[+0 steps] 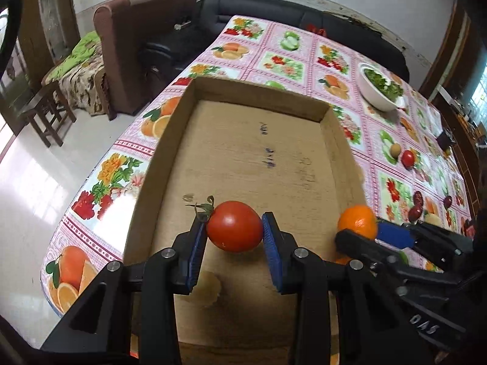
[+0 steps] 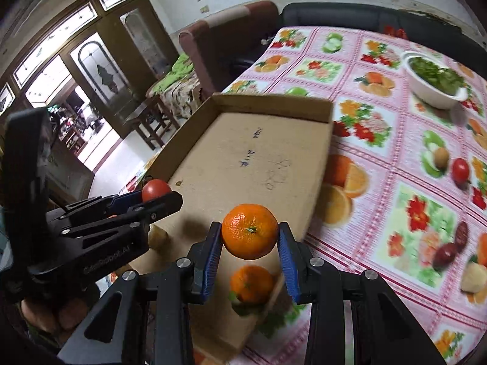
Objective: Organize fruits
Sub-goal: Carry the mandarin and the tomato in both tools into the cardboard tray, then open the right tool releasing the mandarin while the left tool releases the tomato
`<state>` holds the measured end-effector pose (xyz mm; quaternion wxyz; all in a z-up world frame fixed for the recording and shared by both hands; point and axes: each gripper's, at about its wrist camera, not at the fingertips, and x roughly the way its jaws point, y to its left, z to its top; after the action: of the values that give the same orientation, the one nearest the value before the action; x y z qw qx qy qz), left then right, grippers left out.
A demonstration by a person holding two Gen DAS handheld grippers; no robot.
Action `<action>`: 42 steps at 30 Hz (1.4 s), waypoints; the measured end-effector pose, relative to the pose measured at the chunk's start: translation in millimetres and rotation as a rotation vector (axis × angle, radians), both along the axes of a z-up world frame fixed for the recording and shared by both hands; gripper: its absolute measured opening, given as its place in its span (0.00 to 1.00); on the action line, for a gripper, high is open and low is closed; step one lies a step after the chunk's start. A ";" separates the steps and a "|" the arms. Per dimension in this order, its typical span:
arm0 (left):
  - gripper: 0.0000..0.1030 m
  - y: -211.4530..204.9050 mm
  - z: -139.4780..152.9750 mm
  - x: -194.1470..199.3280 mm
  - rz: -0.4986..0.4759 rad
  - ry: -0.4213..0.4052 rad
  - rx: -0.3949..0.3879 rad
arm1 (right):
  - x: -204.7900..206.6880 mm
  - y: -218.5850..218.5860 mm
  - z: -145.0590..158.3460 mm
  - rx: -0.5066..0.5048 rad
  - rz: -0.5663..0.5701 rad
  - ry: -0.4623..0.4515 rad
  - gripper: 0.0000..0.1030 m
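1. Blue pads of the left gripper (image 1: 234, 232) clamp a tomato (image 1: 235, 226), green stem to the left, held above the floor of the box (image 1: 252, 158) near its near end.
2. Right gripper (image 2: 249, 237) grips a tangerine (image 2: 249, 234) between its pads, above the box's near right corner.
3. A second tangerine (image 2: 252, 284) lies on the box floor just below the held one, with a green leaf beside it.
4. A pale fruit (image 1: 210, 286) sits on the box floor below the left gripper.
5. The box is open cardboard, on a table (image 1: 91, 182) with a fruit-print cloth.
6. On the cloth right of the box lie a brownish round fruit (image 2: 440, 155) and, just beside it, a small tomato (image 2: 460, 168).
7. Nearer, by the right edge, lie two dark red fruits (image 2: 450, 246) and a pale one (image 2: 473, 278).
8. A white bowl (image 2: 433, 92) of greens stands at the far side.
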<state>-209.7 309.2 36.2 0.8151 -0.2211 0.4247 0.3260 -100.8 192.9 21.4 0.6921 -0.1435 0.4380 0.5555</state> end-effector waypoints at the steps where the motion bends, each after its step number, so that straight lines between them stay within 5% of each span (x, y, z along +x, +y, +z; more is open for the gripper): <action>1: 0.33 3.3 -2.5 0.0 0.007 0.004 -0.005 | -0.5 5.7 -4.2 -0.012 0.006 0.003 0.36; 7: 0.33 11.0 -16.6 4.1 0.019 0.028 -0.043 | -2.5 25.4 -26.9 -0.065 0.021 0.010 0.36; 33: 0.37 20.9 -29.6 1.9 0.045 0.054 -0.089 | -13.2 50.3 -34.0 -0.132 0.109 -0.047 0.38; 42: 0.41 17.9 -22.7 -3.6 0.046 0.024 -0.106 | -7.1 46.5 -28.4 -0.121 0.100 -0.062 0.49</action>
<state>-213.4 327.1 13.6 0.7894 -0.2699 0.4459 0.3244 -107.8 239.4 -7.0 0.6668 -0.2238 0.4416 0.5571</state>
